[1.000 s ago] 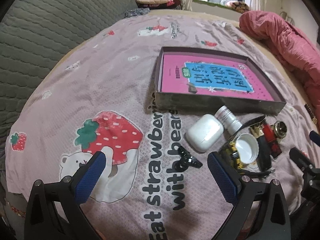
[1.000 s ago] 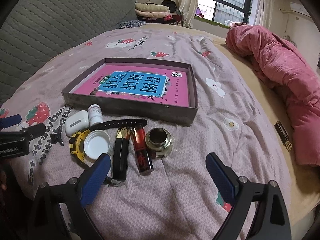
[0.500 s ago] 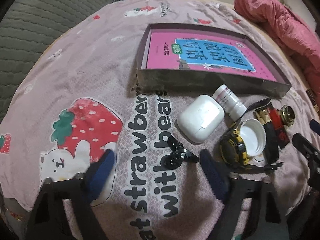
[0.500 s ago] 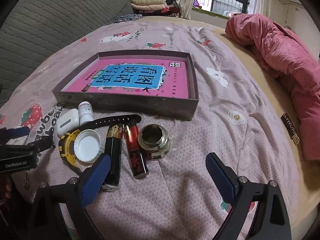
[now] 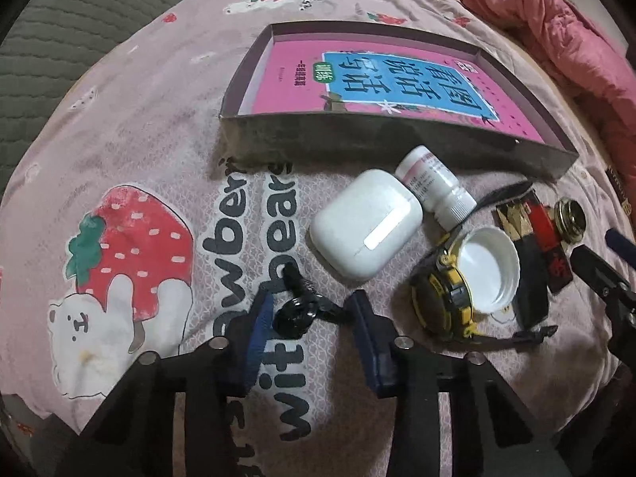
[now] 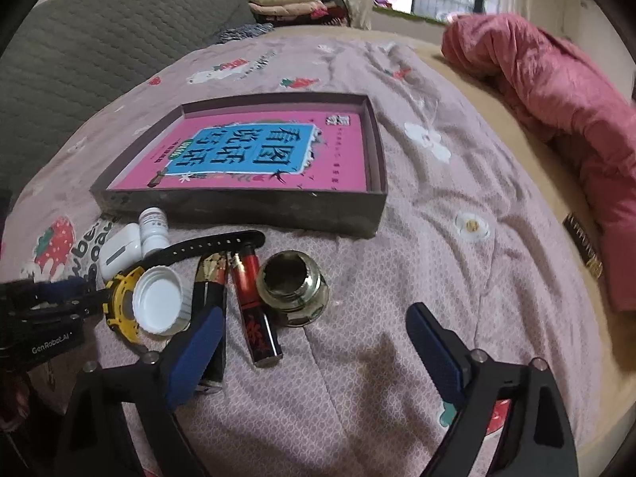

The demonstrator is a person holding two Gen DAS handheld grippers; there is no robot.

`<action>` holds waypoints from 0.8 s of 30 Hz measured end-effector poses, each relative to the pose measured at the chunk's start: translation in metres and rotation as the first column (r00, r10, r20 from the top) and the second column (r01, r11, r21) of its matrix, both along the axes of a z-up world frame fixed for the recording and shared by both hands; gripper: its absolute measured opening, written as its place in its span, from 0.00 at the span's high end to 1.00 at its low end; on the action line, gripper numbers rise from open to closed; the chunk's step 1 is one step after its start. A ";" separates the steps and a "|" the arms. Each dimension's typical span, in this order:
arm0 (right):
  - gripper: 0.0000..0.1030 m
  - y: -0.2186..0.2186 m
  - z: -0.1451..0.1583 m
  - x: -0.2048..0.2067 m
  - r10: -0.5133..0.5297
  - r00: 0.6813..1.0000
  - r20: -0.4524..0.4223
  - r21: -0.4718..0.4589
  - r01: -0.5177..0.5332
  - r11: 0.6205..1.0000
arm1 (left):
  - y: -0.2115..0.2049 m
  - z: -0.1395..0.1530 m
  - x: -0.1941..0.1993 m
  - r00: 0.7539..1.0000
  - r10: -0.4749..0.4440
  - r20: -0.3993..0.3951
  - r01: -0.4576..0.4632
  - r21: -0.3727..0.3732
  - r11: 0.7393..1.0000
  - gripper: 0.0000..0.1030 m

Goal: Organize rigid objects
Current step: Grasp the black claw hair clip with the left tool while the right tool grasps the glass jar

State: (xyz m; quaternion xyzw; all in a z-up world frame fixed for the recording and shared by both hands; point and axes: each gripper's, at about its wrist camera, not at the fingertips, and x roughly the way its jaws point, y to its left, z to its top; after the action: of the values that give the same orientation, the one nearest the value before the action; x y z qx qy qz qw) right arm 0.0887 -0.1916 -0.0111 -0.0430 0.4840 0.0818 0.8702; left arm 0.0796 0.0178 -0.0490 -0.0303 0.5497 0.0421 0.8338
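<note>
Between our left gripper's (image 5: pixel 308 320) closing jaws lies the small black clip (image 5: pixel 298 310) on the bedsheet (image 5: pixel 139 127), pads not yet pressing; its spindly arms could slip sideways. Our right gripper (image 6: pixel 314 338), jaws apart and narrowing, holds nothing.

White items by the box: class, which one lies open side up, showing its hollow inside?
The white screw cap, resting against the yellow-and-black watch. Its rim faces upward, the inside bare. The earbud case is closed and the pill bottle lies on its side.
</note>
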 end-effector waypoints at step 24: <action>0.63 0.004 -0.010 0.019 0.068 0.998 -0.017 0.082 -0.067 0.994 | 0.016 -0.003 -0.006 0.999 0.010 0.039 -0.006 -0.096 0.995 0.64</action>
State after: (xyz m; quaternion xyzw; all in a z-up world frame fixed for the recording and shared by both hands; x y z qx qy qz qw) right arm 0.1075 -0.1872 -0.0211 -0.0231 0.4870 0.1312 0.8632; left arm 0.0731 0.0341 -0.0516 -0.0732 0.5345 0.0184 0.8418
